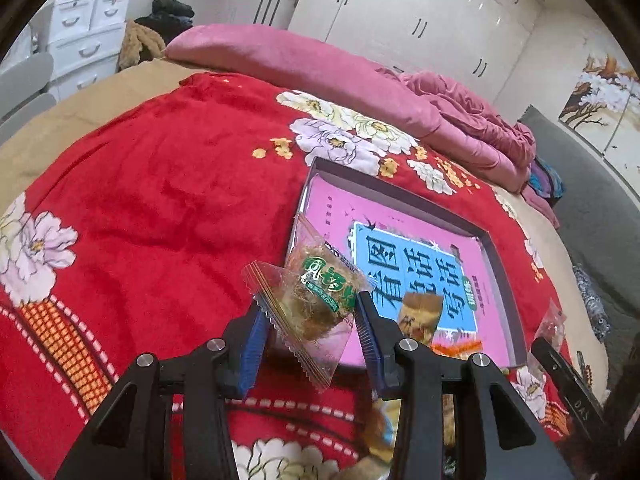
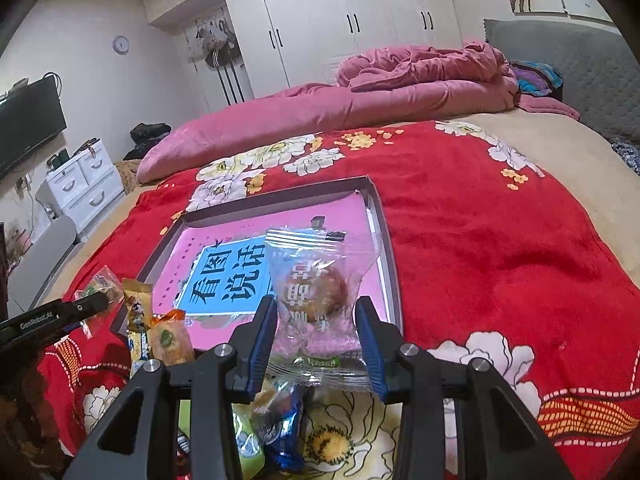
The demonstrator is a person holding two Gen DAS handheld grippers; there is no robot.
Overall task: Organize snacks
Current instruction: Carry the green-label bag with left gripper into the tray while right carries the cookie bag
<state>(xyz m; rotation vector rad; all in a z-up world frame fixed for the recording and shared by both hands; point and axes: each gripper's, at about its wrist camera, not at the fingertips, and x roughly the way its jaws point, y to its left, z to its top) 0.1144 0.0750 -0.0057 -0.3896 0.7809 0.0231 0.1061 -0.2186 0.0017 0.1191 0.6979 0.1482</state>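
Red floral bedspread (image 2: 480,240) is being used as the surface; a green-labelled snack packet (image 1: 320,296) is being gripped by the left hand-held gripper (image 1: 310,320) beside the tray (image 1: 400,196), and a clear bun packet (image 2: 316,292) is being gripped over it by the right hand-held gripper (image 2: 316,328).

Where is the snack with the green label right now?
The green-label snack sits between the left gripper's fingers in the left wrist view, over the near-left corner of the pink box on the red blanket.

Home bedroom: bed (image 2: 480,240), white wardrobes (image 2: 340,20), quilt (image 2: 360,96).
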